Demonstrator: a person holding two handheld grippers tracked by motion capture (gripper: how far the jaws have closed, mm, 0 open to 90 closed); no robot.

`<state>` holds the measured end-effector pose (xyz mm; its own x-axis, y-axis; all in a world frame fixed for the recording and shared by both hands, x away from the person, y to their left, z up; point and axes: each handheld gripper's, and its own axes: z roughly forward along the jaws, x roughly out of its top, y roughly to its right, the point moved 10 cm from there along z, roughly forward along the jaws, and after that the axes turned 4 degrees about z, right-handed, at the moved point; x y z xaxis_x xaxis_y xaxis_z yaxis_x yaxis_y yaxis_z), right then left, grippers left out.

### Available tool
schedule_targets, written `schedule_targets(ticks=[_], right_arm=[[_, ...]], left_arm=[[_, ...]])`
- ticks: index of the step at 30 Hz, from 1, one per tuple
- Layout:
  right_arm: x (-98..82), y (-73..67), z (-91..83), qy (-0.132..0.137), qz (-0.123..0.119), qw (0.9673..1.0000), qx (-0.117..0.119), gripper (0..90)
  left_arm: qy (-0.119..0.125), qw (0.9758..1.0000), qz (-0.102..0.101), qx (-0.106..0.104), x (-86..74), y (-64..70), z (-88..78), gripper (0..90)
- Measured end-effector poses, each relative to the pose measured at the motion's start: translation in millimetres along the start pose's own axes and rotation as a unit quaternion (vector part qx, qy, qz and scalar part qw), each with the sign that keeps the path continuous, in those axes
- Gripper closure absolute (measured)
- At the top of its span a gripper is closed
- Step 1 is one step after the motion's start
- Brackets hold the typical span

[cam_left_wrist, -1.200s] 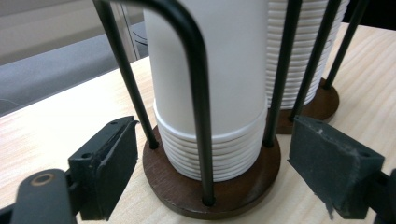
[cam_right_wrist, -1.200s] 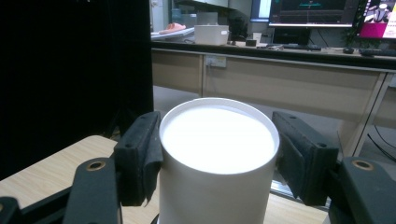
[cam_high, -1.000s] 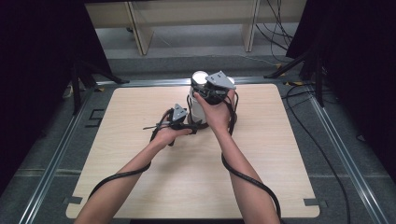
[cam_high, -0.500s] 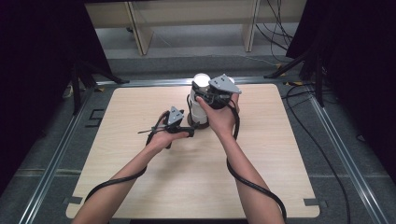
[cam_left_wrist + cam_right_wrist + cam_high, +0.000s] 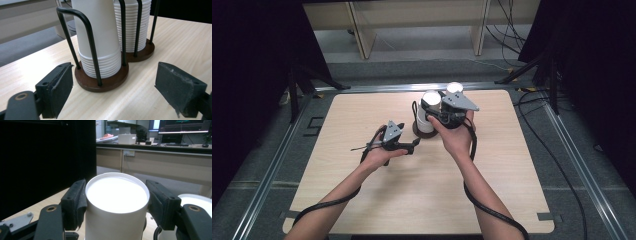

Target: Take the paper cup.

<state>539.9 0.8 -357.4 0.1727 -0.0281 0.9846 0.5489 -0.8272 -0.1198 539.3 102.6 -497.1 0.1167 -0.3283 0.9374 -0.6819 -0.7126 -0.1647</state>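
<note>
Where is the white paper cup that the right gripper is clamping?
In the high view the white paper cup is at the table's far centre, right of the cup stack, between the right gripper's fingers.

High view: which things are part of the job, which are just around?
In the job:
- right gripper, shut on the cup
- left gripper, open before the cup holder
- cup stacks

Just around:
- table
- floor cables
- desks, monitors

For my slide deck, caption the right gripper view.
Right gripper clamps the rim of a white paper cup.
</note>
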Motion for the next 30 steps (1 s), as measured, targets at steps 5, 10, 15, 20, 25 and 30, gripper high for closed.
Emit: schedule_targets(ticks=[5, 10, 15, 20, 25, 30], right_arm=[[-10.1, -0.5, -9.6, -0.013, -0.006, 0.9999, 0.005, 36.0], [-20.1, 2.0, -17.9, -0.019, -0.002, 0.9998, 0.005, 36.1], [-28.9, 5.2, -26.8, -0.017, 0.0, 0.9998, 0.003, 36.0], [-38.5, 7.4, -35.6, -0.028, 0.002, 0.9996, 0.001, 36.0], [-43.7, 8.9, -42.9, -0.028, -0.008, 0.9996, -0.001, 36.1], [-51.5, 7.5, -50.8, -0.039, 0.0, 0.9992, 0.006, 36.1]], left_arm=[[0.008, 1.0, 0.004, -0.001, -1.9, 4.8, -9.6, 14.1], [0.013, 0.9999, 0.006, 0.005, -2.6, 8.3, -18.5, 11.5], [0.019, 0.9998, 0.004, 0.003, -0.7, 13.5, -25.3, 7.6], [0.026, 0.9996, 0.002, -0.005, 0.2, 21.9, -32.7, 5.9], [0.035, 0.9993, 0.001, -0.016, 0.0, 31.5, -39.9, 5.6], [0.034, 0.999, 0.003, -0.027, -3.9, 41.3, -49.1, 5.4]])
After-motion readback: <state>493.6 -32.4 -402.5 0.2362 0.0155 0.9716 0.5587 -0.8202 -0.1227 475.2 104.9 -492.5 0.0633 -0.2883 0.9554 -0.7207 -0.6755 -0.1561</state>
